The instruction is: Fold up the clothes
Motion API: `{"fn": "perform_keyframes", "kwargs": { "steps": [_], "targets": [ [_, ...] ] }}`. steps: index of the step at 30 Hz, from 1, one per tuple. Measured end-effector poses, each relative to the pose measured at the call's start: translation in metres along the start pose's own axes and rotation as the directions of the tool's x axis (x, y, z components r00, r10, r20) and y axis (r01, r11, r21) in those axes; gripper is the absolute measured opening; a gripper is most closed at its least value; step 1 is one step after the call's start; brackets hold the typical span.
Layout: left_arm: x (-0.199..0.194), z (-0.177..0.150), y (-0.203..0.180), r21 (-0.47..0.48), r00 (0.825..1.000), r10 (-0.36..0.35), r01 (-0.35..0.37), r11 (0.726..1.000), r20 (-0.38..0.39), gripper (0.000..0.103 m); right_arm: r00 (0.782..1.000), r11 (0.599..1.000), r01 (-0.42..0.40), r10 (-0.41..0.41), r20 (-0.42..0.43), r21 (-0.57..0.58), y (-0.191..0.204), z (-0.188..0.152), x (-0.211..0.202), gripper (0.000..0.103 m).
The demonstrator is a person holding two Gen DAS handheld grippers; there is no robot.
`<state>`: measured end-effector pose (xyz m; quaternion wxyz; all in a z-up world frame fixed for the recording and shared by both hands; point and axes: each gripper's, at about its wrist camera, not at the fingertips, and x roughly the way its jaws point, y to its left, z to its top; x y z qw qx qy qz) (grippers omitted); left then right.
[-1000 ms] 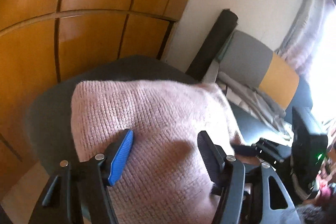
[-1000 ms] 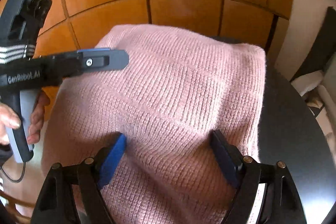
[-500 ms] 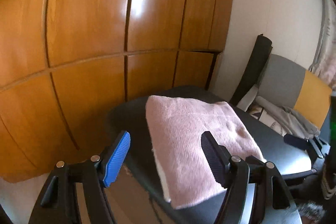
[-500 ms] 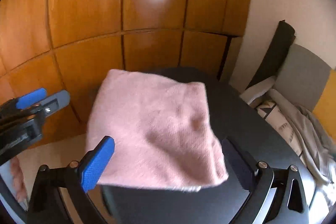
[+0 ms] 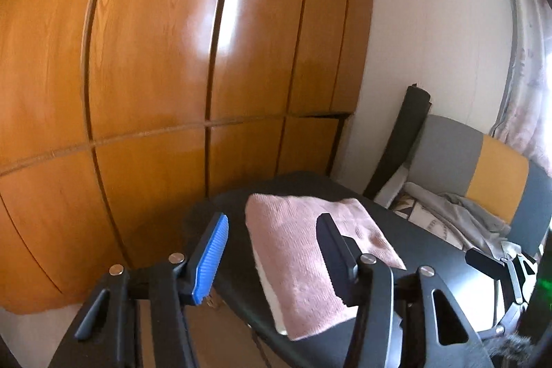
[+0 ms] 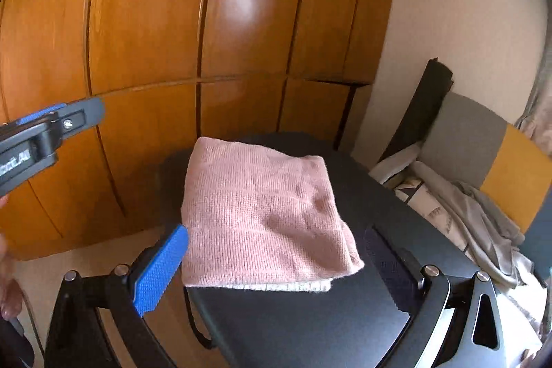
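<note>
Both claws, the left gripper (image 5: 272, 250) and right gripper (image 6: 276, 268), gape wide and hold nothing. The folded pink sweater (image 6: 262, 216) lies on the black table (image 6: 310, 326), beyond their tips and apart from them.

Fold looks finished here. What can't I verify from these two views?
- Underside and inner layers of the pink sweater: covered by its own top layer.
- Sweater's near right corner in the left wrist view: behind the left gripper's black finger.
- Table legs: cut off below.
- Clothes pile contents: bunched, partly out of frame.
</note>
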<state>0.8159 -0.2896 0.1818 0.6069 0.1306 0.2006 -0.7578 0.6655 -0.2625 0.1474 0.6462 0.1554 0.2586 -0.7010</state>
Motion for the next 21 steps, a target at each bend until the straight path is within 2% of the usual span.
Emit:
{"fn": "perform_keyframes", "kwargs": {
  "steps": [6, 13, 16, 21],
  "targets": [
    [0.020, -0.012, -0.004, -0.014, 0.996, -0.034, 0.033, 0.999, -0.081, 0.054, 0.999, 1.000, -0.019, 0.018, -0.047, -0.025, 0.003, -0.013, 0.008, 0.103],
    [0.030, -0.016, -0.009, 0.017, 0.996, 0.013, -0.012, 1.000, -0.092, 0.054, 0.994, 0.999, -0.043, 0.040, -0.103, -0.029, 0.002, -0.025, 0.023, 0.103],
    [0.031, -0.018, -0.010, 0.021, 0.996, 0.029, -0.027, 0.999, -0.081, 0.049, 0.993, 0.999, -0.048, 0.047, -0.111, -0.005, -0.002, -0.028, 0.026, 0.103],
    [0.035, -0.020, -0.013, 0.045, 0.995, 0.044, -0.040, 0.998, -0.091, 0.048, 0.993, 0.999, -0.052, 0.053, -0.108, 0.017, -0.009, -0.030, 0.025, 0.103]
  ]
}}
